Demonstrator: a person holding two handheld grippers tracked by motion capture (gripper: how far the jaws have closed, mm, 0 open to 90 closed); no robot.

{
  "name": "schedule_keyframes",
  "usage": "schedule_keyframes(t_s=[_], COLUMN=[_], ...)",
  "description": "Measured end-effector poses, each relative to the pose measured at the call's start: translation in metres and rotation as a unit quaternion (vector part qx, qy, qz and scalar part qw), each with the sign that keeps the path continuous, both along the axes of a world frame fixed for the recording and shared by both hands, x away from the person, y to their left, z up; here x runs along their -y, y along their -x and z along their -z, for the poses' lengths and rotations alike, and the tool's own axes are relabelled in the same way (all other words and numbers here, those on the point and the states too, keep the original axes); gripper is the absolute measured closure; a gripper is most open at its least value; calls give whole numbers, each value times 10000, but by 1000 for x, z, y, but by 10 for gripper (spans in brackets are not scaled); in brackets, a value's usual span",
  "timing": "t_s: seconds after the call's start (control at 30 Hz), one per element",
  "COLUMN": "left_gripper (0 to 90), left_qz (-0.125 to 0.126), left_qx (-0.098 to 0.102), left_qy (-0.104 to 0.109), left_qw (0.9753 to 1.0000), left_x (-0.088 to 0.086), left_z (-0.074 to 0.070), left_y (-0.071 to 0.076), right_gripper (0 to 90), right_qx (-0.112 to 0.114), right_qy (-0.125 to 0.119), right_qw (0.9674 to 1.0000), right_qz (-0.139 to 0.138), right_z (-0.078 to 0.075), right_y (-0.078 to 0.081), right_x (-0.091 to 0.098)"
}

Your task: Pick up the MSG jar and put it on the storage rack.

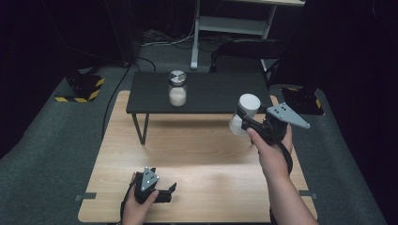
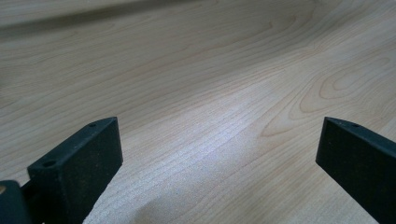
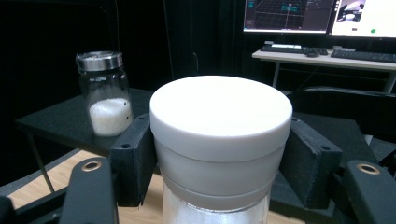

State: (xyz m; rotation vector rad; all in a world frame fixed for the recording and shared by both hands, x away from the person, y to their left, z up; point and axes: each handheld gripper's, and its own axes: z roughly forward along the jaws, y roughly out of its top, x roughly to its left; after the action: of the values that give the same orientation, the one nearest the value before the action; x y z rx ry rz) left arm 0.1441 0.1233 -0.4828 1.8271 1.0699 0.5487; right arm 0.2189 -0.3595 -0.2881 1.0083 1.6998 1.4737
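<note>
My right gripper [image 1: 245, 121] is shut on a jar with a white lid [image 1: 244, 114], held in the air above the right side of the wooden table [image 1: 202, 159]. In the right gripper view its black pads clamp the jar [image 3: 219, 140] just below the lid. A glass jar with a metal lid [image 1: 177, 88] and white powder inside stands on the small black table [image 1: 225, 93]; the same glass jar [image 3: 103, 93] appears at the left. My left gripper [image 1: 170, 191] rests on the wooden table near its front edge, open, with nothing between its jaws [image 2: 219, 158].
The black table spans the far end of the wooden one on thin legs [image 1: 142, 127]. Grey carpet [image 1: 51, 140] surrounds both. A chair [image 1: 248, 49] and a white desk frame [image 1: 225, 23] stand behind. Monitors and keyboards [image 3: 327, 51] sit on a desk farther off.
</note>
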Motion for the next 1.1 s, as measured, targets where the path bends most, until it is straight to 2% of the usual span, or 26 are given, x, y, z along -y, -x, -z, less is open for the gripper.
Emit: schedule_keyframes(t_s=[0.17, 0.37, 0.5, 0.9, 1.1], left_gripper=[5, 5, 5, 5, 5], left_qz=[4, -2, 11, 27, 52], left_qx=[0, 16, 28, 39, 25], left_qy=[2, -5, -9, 60, 64], left_qw=[10000, 10000, 10000, 10000, 10000], left_x=[0, 0, 0, -3, -5], left_z=[0, 0, 0, 2, 1], left_y=[0, 0, 1, 1, 1], right_gripper=[341, 342, 342, 341, 341], right_qx=[-9, -21, -39, -108, -137], right_qy=[58, 8, 29, 54, 56], right_qw=[10000, 10000, 10000, 9998, 9996], right_qz=[30, 39, 77, 166, 258], right_z=[-12, -19, -26, -32, -35], right_y=[-8, -16, -27, -48, -63], right_x=[-7, -13, -21, -41, -51])
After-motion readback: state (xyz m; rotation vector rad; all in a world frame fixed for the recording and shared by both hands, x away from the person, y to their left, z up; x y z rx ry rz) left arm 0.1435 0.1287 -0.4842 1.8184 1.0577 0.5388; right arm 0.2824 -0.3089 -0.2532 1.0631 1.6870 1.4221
